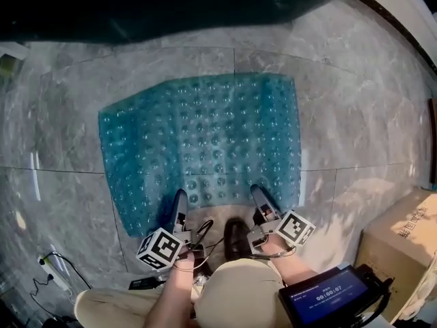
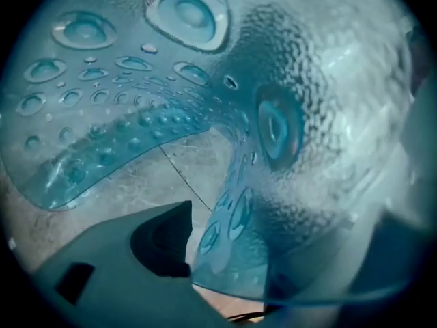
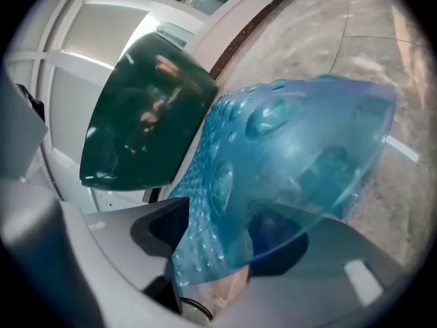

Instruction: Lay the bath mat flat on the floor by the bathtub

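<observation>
The blue see-through bath mat (image 1: 198, 142), studded with suction cups, is spread over the marble floor (image 1: 68, 135) in front of the dark bathtub (image 1: 171, 9). Both grippers sit at its near edge: the left gripper (image 1: 179, 202) near the left corner, the right gripper (image 1: 260, 197) near the right corner. In the left gripper view the mat's edge (image 2: 232, 217) curls up between the parted jaws of the left gripper (image 2: 232, 258). In the right gripper view the lifted corner (image 3: 273, 156) hangs between the right gripper's (image 3: 225, 251) jaws, with gaps on either side.
A cardboard box (image 1: 403, 248) stands at the right. A power strip with cable (image 1: 53, 270) lies at the lower left. The person's dark shoe (image 1: 236, 238) is between the grippers, and a device with a blue screen (image 1: 326, 296) is at the person's waist.
</observation>
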Action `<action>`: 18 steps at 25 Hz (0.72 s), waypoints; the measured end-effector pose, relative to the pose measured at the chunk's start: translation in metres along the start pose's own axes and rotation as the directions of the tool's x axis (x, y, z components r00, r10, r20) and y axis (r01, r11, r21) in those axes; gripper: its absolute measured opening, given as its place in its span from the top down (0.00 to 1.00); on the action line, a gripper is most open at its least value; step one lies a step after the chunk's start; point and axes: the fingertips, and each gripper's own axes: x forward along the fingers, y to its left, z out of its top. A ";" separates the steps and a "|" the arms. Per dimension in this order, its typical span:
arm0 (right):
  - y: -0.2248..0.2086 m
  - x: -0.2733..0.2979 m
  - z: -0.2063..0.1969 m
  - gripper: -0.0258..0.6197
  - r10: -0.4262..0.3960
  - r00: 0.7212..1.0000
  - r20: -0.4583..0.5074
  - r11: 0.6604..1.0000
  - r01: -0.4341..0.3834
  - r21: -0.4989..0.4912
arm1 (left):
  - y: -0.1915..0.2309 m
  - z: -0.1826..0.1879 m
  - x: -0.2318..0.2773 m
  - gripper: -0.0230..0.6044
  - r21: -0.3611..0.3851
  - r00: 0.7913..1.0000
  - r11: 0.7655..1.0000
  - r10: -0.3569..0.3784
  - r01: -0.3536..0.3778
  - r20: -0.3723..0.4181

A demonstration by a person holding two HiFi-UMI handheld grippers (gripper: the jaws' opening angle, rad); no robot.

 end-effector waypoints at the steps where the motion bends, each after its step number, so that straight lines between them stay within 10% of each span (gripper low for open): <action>1: -0.006 -0.003 0.003 0.53 -0.003 1.000 0.019 1.000 0.002 0.021 | -0.002 -0.004 0.001 0.48 -0.009 1.000 1.000 -0.008 0.008 -0.010; 8: -0.010 -0.001 0.003 0.56 -0.012 0.999 0.037 1.000 0.013 -0.026 | -0.020 -0.029 0.005 0.48 -0.088 0.995 0.994 -0.067 0.061 -0.075; 18: 0.000 -0.003 -0.003 0.57 0.035 0.999 0.008 0.993 -0.034 -0.117 | -0.037 -0.048 -0.036 0.29 0.058 0.988 0.998 -0.015 0.024 -0.154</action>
